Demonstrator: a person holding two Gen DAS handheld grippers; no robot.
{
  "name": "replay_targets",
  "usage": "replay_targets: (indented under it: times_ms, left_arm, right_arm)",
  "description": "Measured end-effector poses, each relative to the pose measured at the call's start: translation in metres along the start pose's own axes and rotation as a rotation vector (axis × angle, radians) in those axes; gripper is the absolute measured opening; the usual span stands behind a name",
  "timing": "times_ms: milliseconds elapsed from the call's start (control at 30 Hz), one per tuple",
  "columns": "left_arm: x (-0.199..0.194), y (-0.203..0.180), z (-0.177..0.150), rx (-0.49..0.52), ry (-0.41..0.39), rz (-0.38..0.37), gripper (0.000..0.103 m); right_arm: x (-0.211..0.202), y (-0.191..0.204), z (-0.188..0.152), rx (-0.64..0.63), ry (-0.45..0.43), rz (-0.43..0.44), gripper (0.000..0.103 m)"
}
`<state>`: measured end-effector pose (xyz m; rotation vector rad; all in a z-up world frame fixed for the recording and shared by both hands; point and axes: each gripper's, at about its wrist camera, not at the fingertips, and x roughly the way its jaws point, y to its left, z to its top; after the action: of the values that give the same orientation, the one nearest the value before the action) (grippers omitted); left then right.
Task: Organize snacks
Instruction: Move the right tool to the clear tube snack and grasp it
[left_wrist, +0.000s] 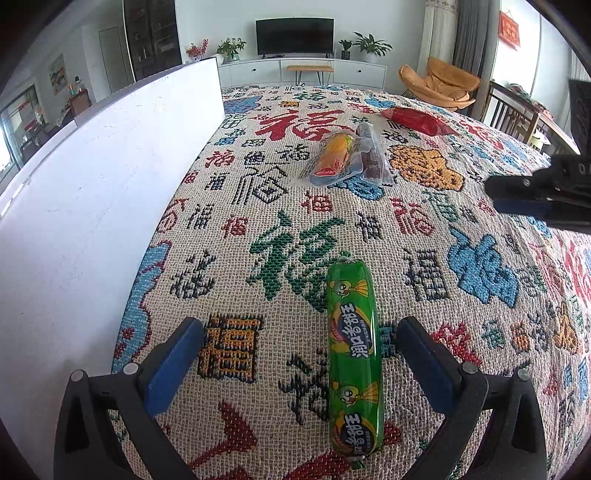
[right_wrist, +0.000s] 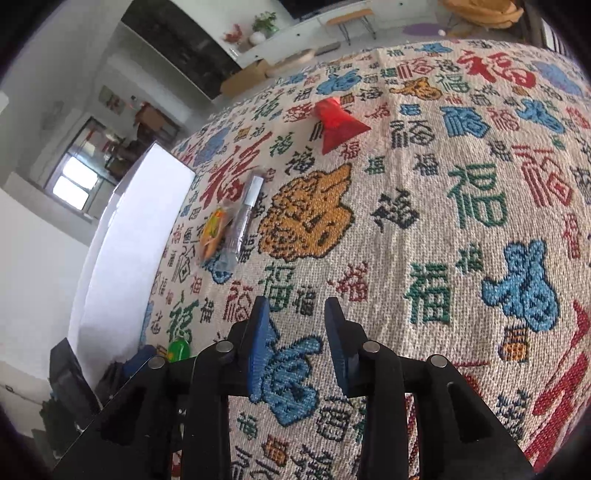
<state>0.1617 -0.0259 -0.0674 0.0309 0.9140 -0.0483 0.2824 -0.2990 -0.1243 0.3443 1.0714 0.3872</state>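
At 6 o'clock: green sausage (left_wrist: 354, 354), wrapper reads 润口香甜王
Left gripper (left_wrist: 299, 354): wide, straddling it, apart
Right gripper (right_wrist: 295, 314): narrow, empty

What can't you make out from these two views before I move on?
- White box interior: left wrist view, its wall hides it.
- Green sausage: right wrist view, mostly behind the left gripper.
- Clear-wrapped snacks: right wrist view, blurred.
- Right gripper: left wrist view, cut off by the edge.
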Motion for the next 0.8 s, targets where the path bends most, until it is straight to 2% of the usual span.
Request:
replay_targets:
  times_ms: [400,567,700,800]
  left_arm:
    - [0.000,0.000,0.000,-0.001,0.000,-0.001,0.103]
    - [0.000,0.000,0.000,0.000,0.000,0.000,0.103]
    - [0.000,0.000,0.000,0.000,0.000,0.000,0.103]
    - [0.000,0.000,0.000,-0.001,-0.001,0.000,0.103]
  right_arm:
    - [0.071,0.055,0.031,-0.122,0.010,-0.105,0.033]
    - [0.090,0.078,0.044,-0.162,0.003,-0.118,0.033]
    - [0.100,0.081,0.051,-0.137,0.002,-0.137,0.033]
    - [0.105,0.082,0.056,-0.138,-0.009,-0.150,0.029]
